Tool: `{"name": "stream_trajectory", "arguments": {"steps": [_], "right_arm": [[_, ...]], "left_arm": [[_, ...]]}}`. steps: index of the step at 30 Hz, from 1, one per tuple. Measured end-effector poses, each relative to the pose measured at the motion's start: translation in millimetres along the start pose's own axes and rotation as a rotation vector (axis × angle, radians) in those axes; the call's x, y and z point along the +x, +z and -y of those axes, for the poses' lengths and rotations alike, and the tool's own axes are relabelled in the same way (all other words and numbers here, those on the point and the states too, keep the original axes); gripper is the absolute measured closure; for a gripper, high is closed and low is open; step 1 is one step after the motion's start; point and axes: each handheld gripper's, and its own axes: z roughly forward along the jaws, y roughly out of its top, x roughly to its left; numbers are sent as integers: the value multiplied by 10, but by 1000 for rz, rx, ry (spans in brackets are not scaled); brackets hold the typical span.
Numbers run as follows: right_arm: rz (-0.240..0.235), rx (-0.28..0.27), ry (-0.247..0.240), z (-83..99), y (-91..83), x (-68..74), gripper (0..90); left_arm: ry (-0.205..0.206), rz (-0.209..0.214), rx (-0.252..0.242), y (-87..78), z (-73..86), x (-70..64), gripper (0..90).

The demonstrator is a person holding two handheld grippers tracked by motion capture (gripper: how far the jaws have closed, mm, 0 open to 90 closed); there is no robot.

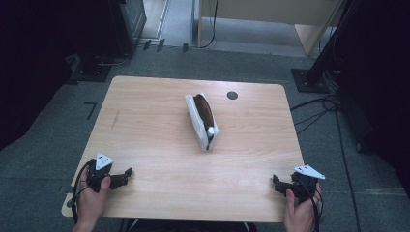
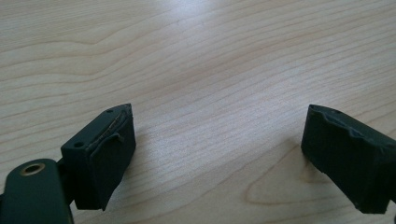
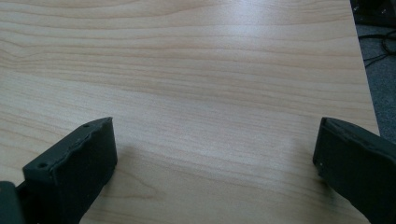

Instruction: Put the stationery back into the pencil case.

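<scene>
A white pouch (image 1: pixel 199 123) lies lengthwise in the middle of the wooden table (image 1: pixel 145 125). Its top is unzipped on a dark brown inside, and a small white round piece sits near its near end. My left gripper (image 1: pixel 125 176) rests at the table's near left corner, held by a hand, well short of the pouch. Its jaws stand wide apart over bare wood (image 2: pixel 219 116). My right gripper (image 1: pixel 276 183) sits at the near right corner, likewise open with nothing between its jaws (image 3: pixel 215 125).
A dark round cable hole (image 1: pixel 232 95) is in the table top behind the pouch. The table's right edge (image 3: pixel 364 79) runs close beside my right gripper. Black stands and cables (image 1: pixel 319 101) are on the grey floor around the table.
</scene>
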Motion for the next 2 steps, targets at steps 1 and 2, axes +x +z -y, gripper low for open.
{"name": "stream_trajectory", "arguments": {"steps": [1, 2], "right_arm": [[0, 0, 0, 0, 0, 0, 0], [1, 1, 1, 0, -1, 1, 0]], "left_arm": [[-4, -6, 3, 5, -2, 3, 87], [-4, -6, 4, 5, -2, 4, 75]]}}
